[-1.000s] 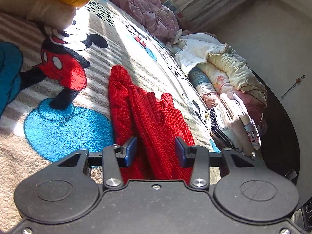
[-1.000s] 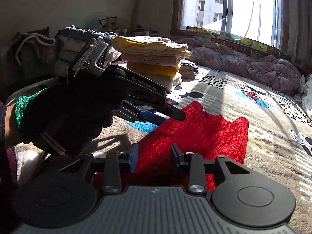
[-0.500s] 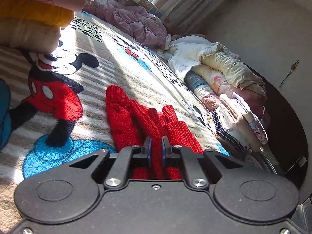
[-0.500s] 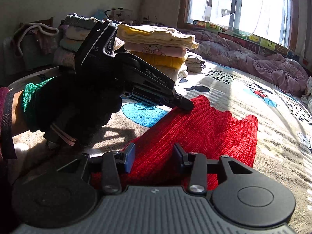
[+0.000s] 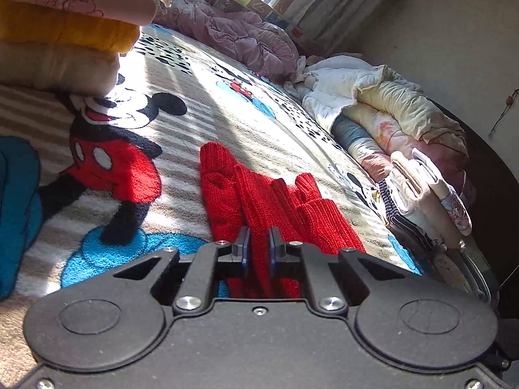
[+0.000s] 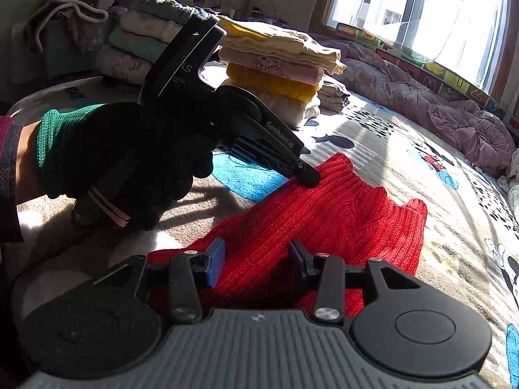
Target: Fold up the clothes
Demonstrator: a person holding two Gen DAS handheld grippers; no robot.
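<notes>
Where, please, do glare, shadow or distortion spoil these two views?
Left wrist view: sun washes out the cartoon-print fleece blanket beside the folded stack; fisheye bends the bed edge. Right wrist view: the bright window is blown out, the black-gloved left hand is nearly featureless, and the red knitted sweater stays clear.

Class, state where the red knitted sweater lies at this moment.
The red knitted sweater lies on the Mickey Mouse blanket, in front of the stack of folded clothes; the left claw pinches a fold, and the right claw hovers open above it.
</notes>
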